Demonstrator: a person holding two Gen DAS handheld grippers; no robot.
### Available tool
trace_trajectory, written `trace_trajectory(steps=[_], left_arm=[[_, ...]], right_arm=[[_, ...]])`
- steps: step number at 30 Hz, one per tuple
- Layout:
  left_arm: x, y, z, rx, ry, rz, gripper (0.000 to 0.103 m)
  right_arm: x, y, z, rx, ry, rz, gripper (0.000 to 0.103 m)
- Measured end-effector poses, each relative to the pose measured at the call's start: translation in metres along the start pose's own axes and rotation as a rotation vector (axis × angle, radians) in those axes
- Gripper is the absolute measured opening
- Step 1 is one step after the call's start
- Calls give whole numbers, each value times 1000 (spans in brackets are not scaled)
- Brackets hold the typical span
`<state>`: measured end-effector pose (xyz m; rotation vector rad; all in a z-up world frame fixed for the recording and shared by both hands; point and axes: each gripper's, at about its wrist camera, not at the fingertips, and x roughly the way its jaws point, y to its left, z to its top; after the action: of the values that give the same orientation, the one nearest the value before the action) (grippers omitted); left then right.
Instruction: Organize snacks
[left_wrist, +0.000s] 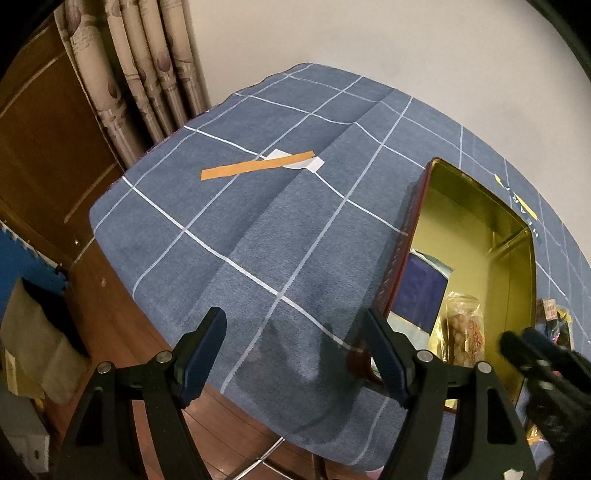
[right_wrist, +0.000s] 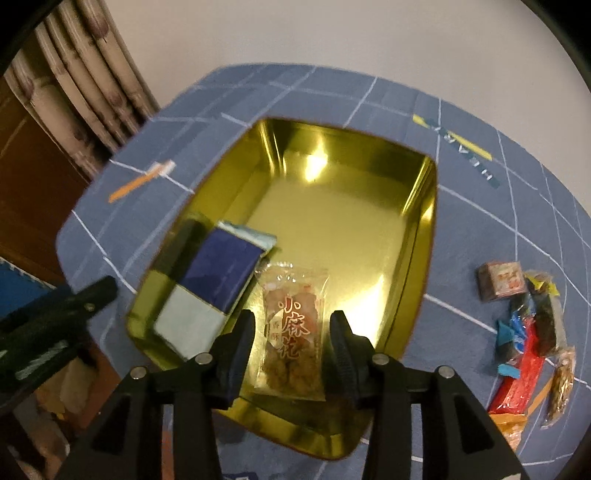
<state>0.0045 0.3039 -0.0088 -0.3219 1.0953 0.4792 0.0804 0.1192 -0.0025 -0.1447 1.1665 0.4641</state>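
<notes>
Across the bench (left_wrist: 229, 236) lies a blue checked cloth, and on it sits an open gold-lined tin (right_wrist: 424, 229) with dark red outer walls. Inside the tin, toward its near left corner, lies a navy and pale blue packet (right_wrist: 218, 280), and just right of it a clear twisted-dough snack packet (right_wrist: 291, 332) with red lettering. The right claw (right_wrist: 291, 343) hangs over that clear packet with its jaws partly apart; the packet shows between the pads, which do not press on it. The left claw (left_wrist: 295, 354) hovers over bare cloth left of the tin, jaws wide apart and empty. Only the right wrist view shows the loose snacks (right_wrist: 524, 332) heaped on the cloth right of the tin; the left wrist view shows an orange tape strip (left_wrist: 255, 166) most clearly.
</notes>
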Motion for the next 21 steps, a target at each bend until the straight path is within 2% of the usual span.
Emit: trace_trajectory(steps=[6,12,15,18,21], left_arm=[[-3,-6,-2,25,-6,2,73],[-10,-22,-5,73,-10,-8,73],[-17,-36,-8,113,-15,-17,73],[-26,-57,-14,157,-15,-44,73],[-37,-82,-21,204,-13,-77,73]], right_arm=[[-40,-42,-12,10,-65,9,43],[-73,-132,-42,100,-101,-94,43],[-83,-184,-64,136,-100,-175,43],[-88,-218,-81,150,-96,-246,43],[-87,-249,-99,176,-73,-274,43]])
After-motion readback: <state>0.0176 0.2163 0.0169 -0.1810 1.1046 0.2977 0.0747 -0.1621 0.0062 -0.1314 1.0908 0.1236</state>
